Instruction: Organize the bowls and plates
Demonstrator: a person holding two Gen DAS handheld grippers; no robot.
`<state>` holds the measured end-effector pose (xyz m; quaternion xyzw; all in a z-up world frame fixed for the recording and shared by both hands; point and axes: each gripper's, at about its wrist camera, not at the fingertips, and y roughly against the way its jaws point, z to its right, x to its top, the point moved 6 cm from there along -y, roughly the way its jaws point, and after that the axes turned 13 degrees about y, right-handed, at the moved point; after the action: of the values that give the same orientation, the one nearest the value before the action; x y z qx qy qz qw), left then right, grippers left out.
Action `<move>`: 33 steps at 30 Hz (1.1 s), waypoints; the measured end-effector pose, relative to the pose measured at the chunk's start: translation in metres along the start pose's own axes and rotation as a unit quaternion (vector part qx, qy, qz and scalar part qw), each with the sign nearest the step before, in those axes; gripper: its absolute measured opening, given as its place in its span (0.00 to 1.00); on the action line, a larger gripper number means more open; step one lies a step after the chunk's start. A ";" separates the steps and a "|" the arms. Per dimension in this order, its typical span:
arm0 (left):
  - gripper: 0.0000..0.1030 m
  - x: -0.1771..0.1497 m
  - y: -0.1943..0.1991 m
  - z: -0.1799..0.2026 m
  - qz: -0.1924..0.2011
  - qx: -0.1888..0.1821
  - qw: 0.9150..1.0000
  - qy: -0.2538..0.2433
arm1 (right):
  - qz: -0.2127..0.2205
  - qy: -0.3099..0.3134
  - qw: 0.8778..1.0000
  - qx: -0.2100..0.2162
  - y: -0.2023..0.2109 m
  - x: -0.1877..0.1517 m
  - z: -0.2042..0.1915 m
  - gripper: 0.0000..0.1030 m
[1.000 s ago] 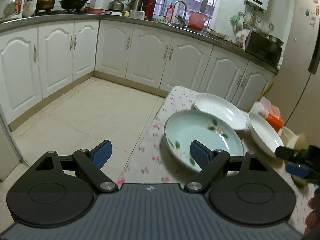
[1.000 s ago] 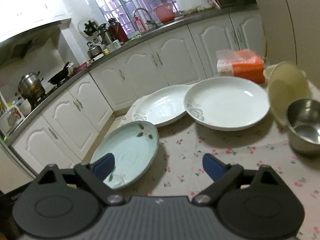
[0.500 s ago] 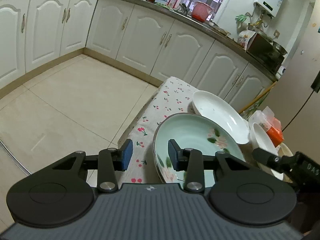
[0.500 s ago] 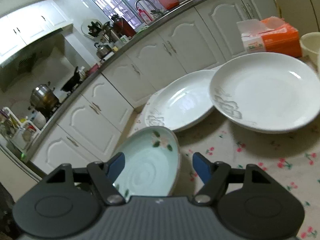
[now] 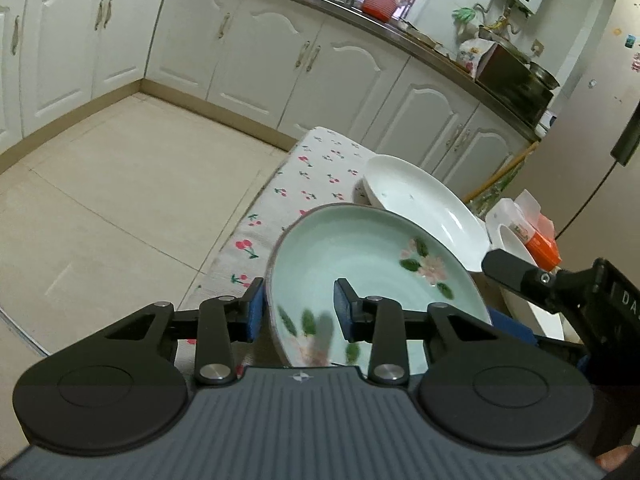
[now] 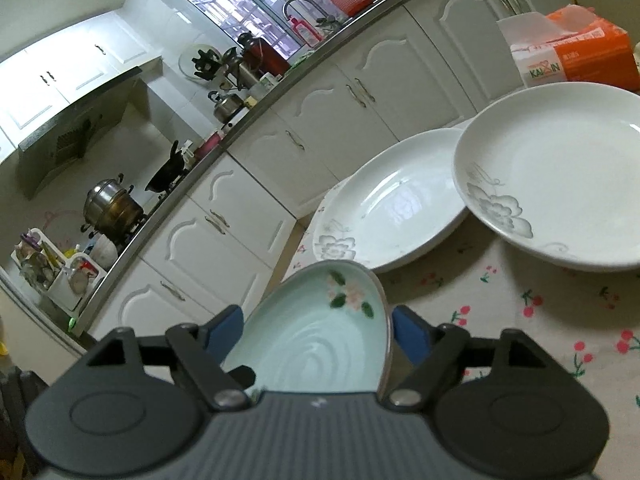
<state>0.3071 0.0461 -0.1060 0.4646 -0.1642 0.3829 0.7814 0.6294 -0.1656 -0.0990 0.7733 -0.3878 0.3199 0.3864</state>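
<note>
On the cherry-print surface (image 5: pixel 320 168), near its front corner, sits the pale green plate (image 5: pixel 360 256) with a pink flower painted inside. Two white plates lie beyond it, the nearer white plate (image 6: pixel 392 204) partly under the rim of the farther white plate (image 6: pixel 560 176). An orange tissue box (image 6: pixel 576 52) stands behind them.

Left hand-held gripper (image 5: pixel 298 308): jaws narrowed across the green plate's near-left rim, one pad outside the edge, the other inside the bowl of the plate. Outer pad looks to be touching the rim; inner pad shows a gap from the glaze, so I cannot tell whether the pinch is firm.

Right hand-held gripper (image 6: pixel 318 330): straddles the plate's opposite edge, rim between the blue pads, jaws opening at this moment and not pressing.

Step in hand, as I judge it: lift the green plate to stack it with the white ones.

Doing it well:
- Seat the left pads deeper over the rim before lifting; glazed ware is slippery.
- Keep the plate level, since a one-edge hold will let it droop.
- Let the right side support or clear away fully, not drag the rim.
- Approach the white plates low, set down gently.
</note>
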 end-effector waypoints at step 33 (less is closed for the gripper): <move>0.44 -0.037 0.040 0.005 -0.026 -0.006 1.000 -0.006 | 0.014 0.000 1.000 -0.025 0.085 -0.042 -0.015 0.80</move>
<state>0.2532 0.0361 -0.1015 0.4659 -0.1592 0.3589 0.7930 0.5342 -0.1725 -0.0951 0.7580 -0.4066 0.3155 0.4006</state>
